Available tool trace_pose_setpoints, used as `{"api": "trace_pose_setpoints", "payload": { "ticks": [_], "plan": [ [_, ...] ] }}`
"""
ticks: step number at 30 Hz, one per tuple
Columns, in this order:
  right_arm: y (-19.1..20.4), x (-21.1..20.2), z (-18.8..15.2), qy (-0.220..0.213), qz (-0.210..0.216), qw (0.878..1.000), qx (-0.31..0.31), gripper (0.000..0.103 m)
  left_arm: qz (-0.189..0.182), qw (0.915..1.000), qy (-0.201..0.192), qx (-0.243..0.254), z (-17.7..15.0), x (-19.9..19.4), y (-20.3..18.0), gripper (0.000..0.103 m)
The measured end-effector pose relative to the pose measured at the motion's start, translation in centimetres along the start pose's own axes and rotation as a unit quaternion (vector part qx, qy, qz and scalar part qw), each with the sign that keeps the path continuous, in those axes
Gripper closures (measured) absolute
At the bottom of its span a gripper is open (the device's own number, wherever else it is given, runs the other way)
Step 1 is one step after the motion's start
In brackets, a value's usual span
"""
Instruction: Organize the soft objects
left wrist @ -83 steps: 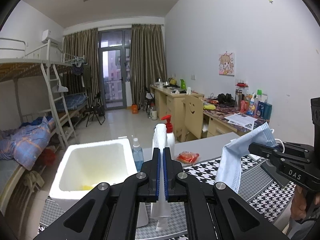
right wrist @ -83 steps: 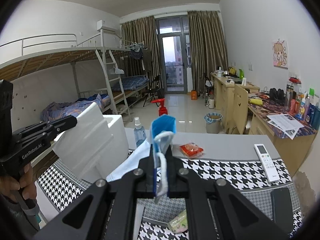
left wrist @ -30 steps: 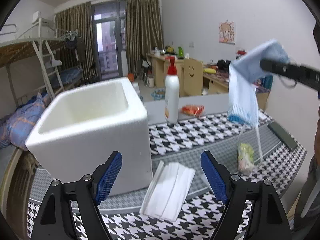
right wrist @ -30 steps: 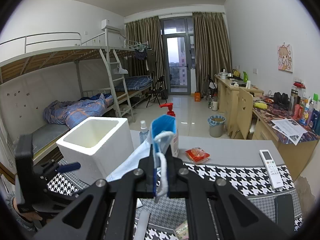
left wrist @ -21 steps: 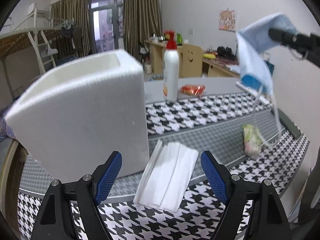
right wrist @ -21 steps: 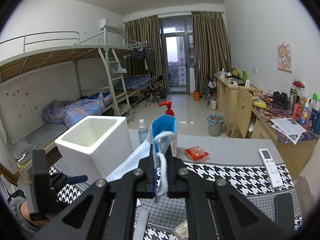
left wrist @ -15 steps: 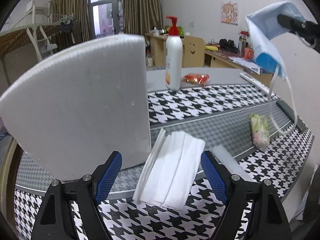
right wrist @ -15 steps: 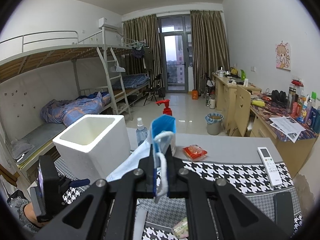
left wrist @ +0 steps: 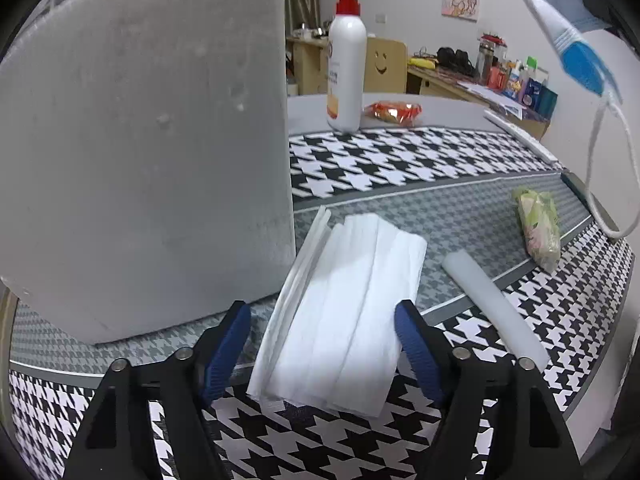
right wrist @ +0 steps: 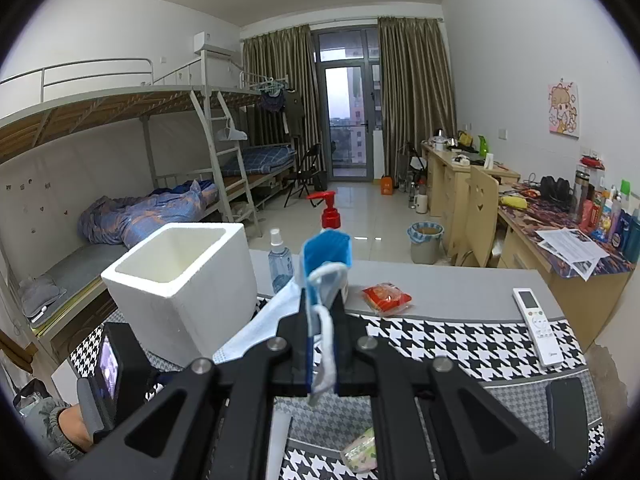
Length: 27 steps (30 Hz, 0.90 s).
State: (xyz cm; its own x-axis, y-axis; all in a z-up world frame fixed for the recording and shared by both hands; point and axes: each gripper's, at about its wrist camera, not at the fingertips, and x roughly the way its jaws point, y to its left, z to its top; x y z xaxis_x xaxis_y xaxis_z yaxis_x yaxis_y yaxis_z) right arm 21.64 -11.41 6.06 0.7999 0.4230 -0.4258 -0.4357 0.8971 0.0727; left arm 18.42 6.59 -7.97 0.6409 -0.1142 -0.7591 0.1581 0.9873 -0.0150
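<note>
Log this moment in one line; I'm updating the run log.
left gripper: open over white mask | right gripper: shut on blue mask | foam box: upright

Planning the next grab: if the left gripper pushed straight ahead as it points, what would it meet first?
Most likely the white folded mask lying flat between the open left gripper fingers; the foam box stands just left.

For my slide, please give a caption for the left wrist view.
Open left tongs straddle a folded white mask beside the foam box.
</note>
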Motion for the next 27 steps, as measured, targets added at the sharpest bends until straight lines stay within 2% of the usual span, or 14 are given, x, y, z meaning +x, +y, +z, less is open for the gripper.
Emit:
{"api": "trace_pose_setpoints", "payload": {
  "ticks": [7, 9, 13, 15, 17, 20, 27],
  "plan": [
    [0.0, 0.0, 0.0, 0.001, 0.000, 1.000, 0.001, 0.094, -0.013, 0.9998, 0.014, 0.001, 0.1, 0.5, 0.0, 0.033],
    [-0.1, -0.1, -0.1, 0.000, 0.000, 1.000, 0.001, 0.094, -0.008, 0.9998, 0.014, 0.009, 0.1, 0.4, -0.2, 0.037],
    [-0.1, -0.1, -0.1, 0.001, 0.000, 1.000, 0.002, 0.094, -0.004, 0.9998, 0.013, 0.012, 0.3, 0.7, -0.7, 0.055],
    [-0.1, -0.1, -0.2, 0.000, 0.000, 1.000, 0.002, 0.094, -0.007, 0.9998, 0.014, 0.016, 0.1, 0.6, -0.9, 0.067],
    [-0.1, -0.1, -0.2, -0.001, 0.000, 1.000, 0.002, 0.094, -0.009, 0.9994, 0.014, 0.028, 0.0, 0.4, -1.3, 0.085],
    [-0.2, -0.4, -0.2, -0.005, 0.000, 1.000, 0.002, 0.094, -0.024, 0.9985, 0.015, 0.047, -0.2, 0.1, -2.0, 0.094],
    [-0.3, -0.7, -0.1, -0.010, 0.001, 1.000, 0.002, 0.094, -0.040, 0.9976, -0.025, 0.051, 0.4, -2.5, -2.6, 0.096]
  ]
}}
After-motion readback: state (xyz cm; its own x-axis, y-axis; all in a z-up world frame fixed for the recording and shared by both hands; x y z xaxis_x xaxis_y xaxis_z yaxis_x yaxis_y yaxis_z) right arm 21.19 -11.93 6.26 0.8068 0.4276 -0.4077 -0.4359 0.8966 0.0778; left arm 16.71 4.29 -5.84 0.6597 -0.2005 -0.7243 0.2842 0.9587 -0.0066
